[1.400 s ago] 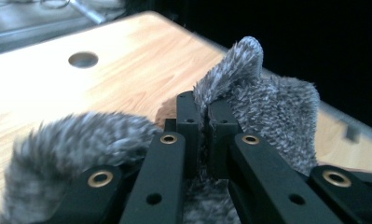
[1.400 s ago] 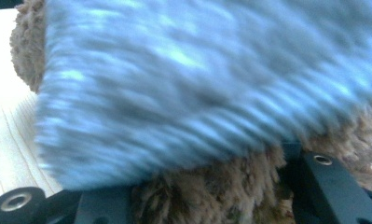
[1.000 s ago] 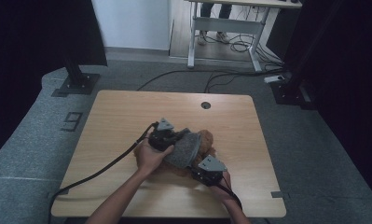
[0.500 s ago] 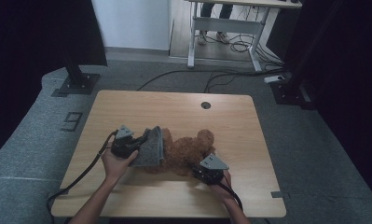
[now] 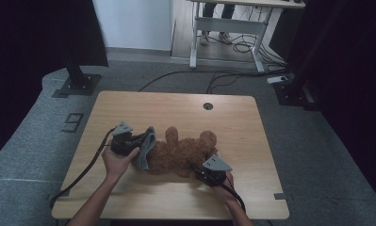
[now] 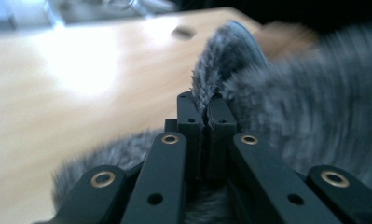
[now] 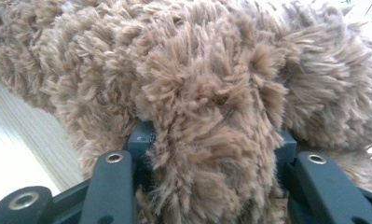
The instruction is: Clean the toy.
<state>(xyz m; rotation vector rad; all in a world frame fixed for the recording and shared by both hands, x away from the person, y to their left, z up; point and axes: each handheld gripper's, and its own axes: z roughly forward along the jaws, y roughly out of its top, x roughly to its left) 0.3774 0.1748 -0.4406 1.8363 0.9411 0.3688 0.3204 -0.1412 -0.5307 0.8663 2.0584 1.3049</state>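
High view: a brown teddy bear (image 5: 185, 153) lies near the middle of the wooden bench (image 5: 176, 110), a little toward the person's edge. Its long axis runs roughly left to right across the bench, tilted slightly, with 1 rounded end up near the far right and a limb poking up at the far left.

A grey fuzzy cloth (image 5: 145, 147) hangs against the bear's left end. The left claw (image 5: 137, 141) points right toward the bear, the left hand (image 5: 117, 160) wrapped around its body from below, the forearm coming in from the bottom edge at a slant. Left gripper view shows both jaws pressed together with a thin fold of the grey cloth (image 6: 211, 88) pinched between them; the picture there is blurred.

The right claw (image 5: 200, 170) sits at the bear's near-right side, pointing up-left into the fur, with the right hand (image 5: 223, 183) behind it near the bench's front edge. Right gripper view shows its jaws partly apart and clamped around a thick tuft of the bear (image 7: 207, 121), fur bulging between them.

Compared with 1 second ago, the left claw and the grey cloth have shifted left, off the top of the bear, which is now mostly uncovered. The right claw has kept its place.
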